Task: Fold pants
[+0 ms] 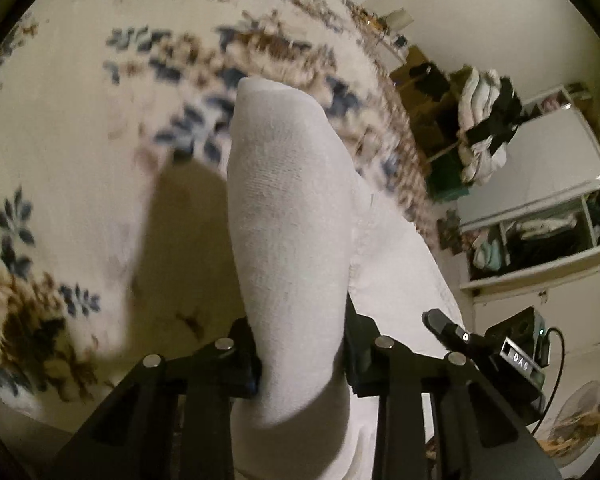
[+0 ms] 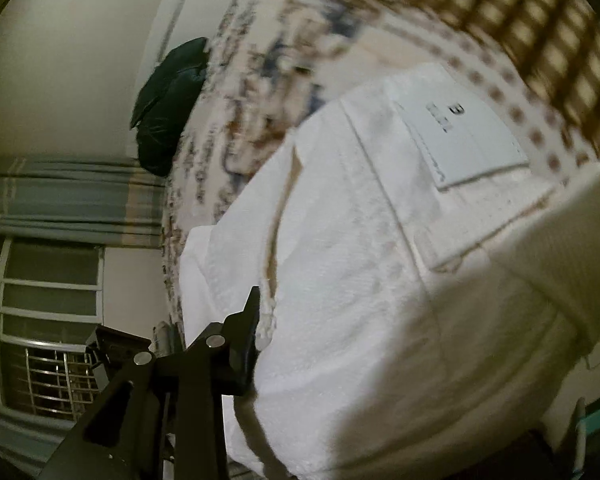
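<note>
**White pants lifted at two points over patterned bedspread**

Left gripper (image 1: 300,364) closed on a rolled-up bunch of the white pants (image 1: 284,208), cloth squeezed between both jaws and rising out of them as a long rounded tube. Long axis of that tube pointing straight away from the left wrist camera, blunt end hovering over the floral bedspread (image 1: 60,120) with a dark shadow cast beside it. Probably held this high to keep the fabric off the bed and let the rest hang free for the next fold.

Right gripper (image 2: 260,344) seen only in part: one black finger (image 2: 246,336) pressed against the edge of the pants (image 2: 380,260), the other jaw hidden behind cloth. Apparently clamped on the fabric, though not certain from this view. A sewn label (image 2: 464,140) with a printed "3" showing on the upper panel, suggesting the waist end on this side, seams running diagonally away toward the checked border of the bedspread (image 2: 540,40).

Garment therefore stretched between the two grippers, mostly lifted. Likely mid-fold; heavy blur hinting at motion. Risk: the bunched end slipping loose.

Background: dark bundle (image 2: 168,108) by the wall, open shelves (image 1: 540,232) with clothes.
</note>
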`<action>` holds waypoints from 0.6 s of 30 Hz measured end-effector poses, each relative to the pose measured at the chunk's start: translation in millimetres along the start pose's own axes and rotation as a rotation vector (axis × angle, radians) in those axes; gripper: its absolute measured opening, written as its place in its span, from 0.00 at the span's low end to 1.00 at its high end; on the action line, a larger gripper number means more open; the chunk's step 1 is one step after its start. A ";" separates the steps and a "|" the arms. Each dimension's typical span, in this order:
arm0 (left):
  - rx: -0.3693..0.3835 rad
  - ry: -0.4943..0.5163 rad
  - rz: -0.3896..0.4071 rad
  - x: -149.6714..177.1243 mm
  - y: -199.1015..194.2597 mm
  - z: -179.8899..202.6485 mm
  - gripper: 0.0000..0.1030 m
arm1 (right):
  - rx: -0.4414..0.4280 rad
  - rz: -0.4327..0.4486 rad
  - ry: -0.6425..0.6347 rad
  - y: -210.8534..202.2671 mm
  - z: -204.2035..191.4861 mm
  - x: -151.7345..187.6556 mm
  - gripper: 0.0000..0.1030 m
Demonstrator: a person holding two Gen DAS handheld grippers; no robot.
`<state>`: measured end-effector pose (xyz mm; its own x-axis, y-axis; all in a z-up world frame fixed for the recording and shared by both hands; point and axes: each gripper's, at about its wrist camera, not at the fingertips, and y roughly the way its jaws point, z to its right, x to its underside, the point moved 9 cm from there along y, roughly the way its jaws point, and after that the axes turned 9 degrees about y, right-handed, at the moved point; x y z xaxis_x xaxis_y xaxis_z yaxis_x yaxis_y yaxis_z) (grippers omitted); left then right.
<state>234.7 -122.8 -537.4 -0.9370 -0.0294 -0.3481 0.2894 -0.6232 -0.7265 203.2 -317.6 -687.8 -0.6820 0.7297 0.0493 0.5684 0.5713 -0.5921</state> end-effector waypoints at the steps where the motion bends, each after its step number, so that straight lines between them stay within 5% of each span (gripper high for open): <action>1: 0.003 0.005 0.016 -12.0 -5.8 2.2 0.27 | -0.008 0.004 -0.010 -10.2 -9.7 -7.1 0.35; 8: 0.019 0.033 0.097 -138.4 -12.8 -13.4 0.27 | -0.051 0.067 -0.087 13.3 -107.4 -71.9 0.35; 18: 0.000 0.061 0.119 -342.0 36.5 -113.4 0.27 | -0.075 0.125 -0.112 179.7 -241.3 -210.6 0.35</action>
<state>587.8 -46.8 -512.0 -0.8826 -0.0555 -0.4668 0.3974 -0.6185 -0.6779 560.1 -277.9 -610.5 -0.6485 0.7528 -0.1131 0.6817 0.5081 -0.5264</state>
